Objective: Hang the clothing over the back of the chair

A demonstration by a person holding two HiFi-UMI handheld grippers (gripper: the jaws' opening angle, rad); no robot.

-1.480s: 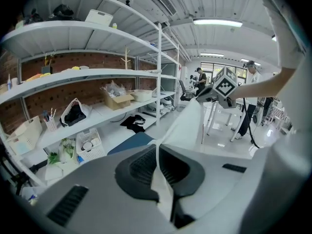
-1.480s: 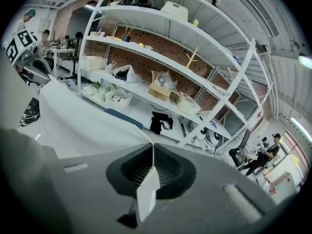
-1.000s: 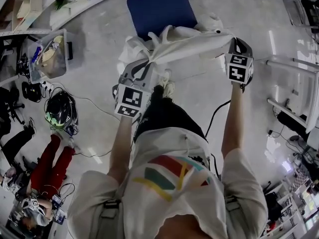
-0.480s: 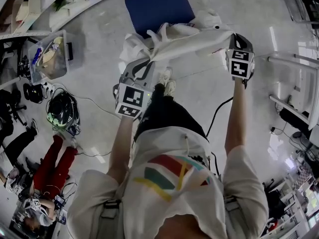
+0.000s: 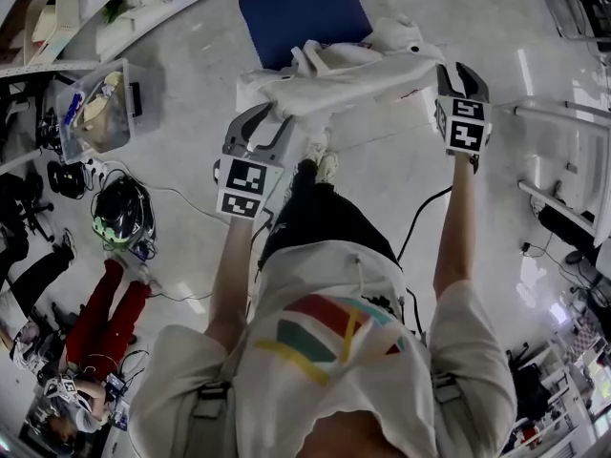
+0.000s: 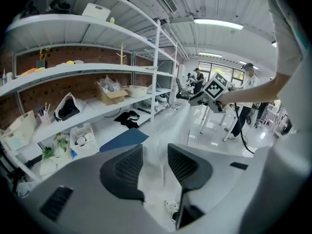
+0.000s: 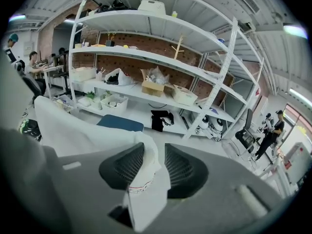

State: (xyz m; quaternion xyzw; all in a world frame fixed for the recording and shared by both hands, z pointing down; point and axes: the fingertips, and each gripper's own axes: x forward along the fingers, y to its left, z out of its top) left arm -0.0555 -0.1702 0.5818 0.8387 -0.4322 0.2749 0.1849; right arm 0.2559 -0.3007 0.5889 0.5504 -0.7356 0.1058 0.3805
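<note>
Left tongs (image 5: 262, 122) and right tongs (image 5: 459, 72) have just been opened wide, white clothing (image 5: 344, 70) between each; a cluttered clear bin (image 5: 91, 68) is seen leftward.

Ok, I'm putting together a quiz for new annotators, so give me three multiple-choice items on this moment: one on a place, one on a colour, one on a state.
1. Where does the white garment lie?
A) on the floor
B) on a shelf
C) draped along the near edge of the chair seat

2. What colour is that chair seat?
A) blue
B) red
C) green

3. How do the left gripper jaws stand?
A) clamped on cloth
B) apart, with cloth between them
C) apart, with nothing between them

Answers:
1 C: the head view shows it spread along the seat's near edge.
2 A: the seat is plainly blue.
3 B: the jaws have just been opening, and white cloth lies loose in the gap.
</note>
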